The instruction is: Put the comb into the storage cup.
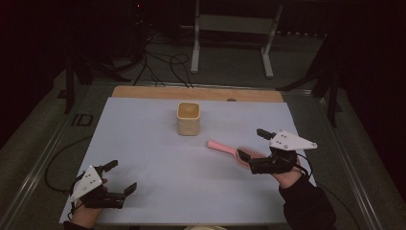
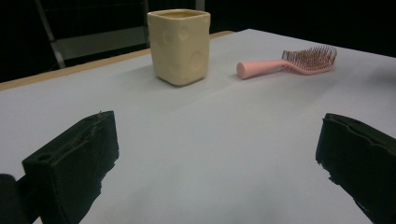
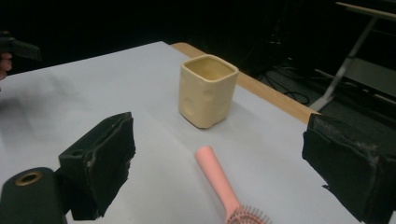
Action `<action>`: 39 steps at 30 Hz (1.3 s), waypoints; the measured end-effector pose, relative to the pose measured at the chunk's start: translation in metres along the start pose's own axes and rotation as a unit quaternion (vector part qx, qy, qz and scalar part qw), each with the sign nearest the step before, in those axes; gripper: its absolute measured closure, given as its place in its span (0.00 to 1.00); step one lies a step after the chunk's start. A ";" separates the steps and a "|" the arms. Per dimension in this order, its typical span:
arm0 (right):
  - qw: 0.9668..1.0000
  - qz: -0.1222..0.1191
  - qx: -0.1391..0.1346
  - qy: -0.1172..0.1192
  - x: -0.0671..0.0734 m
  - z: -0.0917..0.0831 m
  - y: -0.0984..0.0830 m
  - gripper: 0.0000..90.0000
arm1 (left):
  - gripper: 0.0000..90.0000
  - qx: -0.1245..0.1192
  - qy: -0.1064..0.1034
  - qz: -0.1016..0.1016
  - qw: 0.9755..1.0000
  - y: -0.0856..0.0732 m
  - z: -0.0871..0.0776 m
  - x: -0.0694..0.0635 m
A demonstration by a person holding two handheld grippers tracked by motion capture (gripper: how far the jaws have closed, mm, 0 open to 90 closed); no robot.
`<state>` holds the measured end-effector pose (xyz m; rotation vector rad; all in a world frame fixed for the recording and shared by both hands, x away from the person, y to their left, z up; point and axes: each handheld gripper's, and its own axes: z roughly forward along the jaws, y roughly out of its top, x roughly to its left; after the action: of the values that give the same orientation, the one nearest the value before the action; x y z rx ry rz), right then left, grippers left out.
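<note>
A cream square cup [image 1: 188, 118] stands upright near the far middle of the white mat [image 1: 143, 143]. A pink hairbrush [image 1: 234, 151] lies to its right, handle toward the cup, bristles up. My right gripper [image 1: 252, 143] hovers open over the brush's head end, one jaw on each side; in the right gripper view the brush [image 3: 219, 186] lies between the jaws and the cup [image 3: 206, 90] stands beyond. At the mat's near left corner my left gripper [image 1: 122, 176] is open and holds nothing; its view shows the cup [image 2: 179, 45] and brush [image 2: 292, 63] far ahead.
A wooden strip [image 1: 196, 93] of table shows beyond the mat. Metal rails [image 1: 38, 167] run along both sides of the table. Behind it stand a grey frame [image 1: 234, 28] and cables [image 1: 163, 62] on the floor.
</note>
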<state>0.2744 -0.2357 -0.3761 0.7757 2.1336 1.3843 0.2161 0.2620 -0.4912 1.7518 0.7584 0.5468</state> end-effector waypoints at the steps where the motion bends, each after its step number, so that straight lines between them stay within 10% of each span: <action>1: 1.000 -0.002 0.001 0.000 0.000 0.003 0.002 0.10 | 0.00 0.000 0.000 0.000 1.000 0.000 0.000 0.000; 39: 0.996 0.009 0.079 0.049 -0.004 0.102 -0.012 0.22 | 0.00 0.002 -0.005 0.002 1.000 -0.001 0.001 0.001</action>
<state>0.3425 -0.1759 -0.4249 0.8034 2.3398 1.3008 0.2168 0.2623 -0.4923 1.7597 0.7489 0.5387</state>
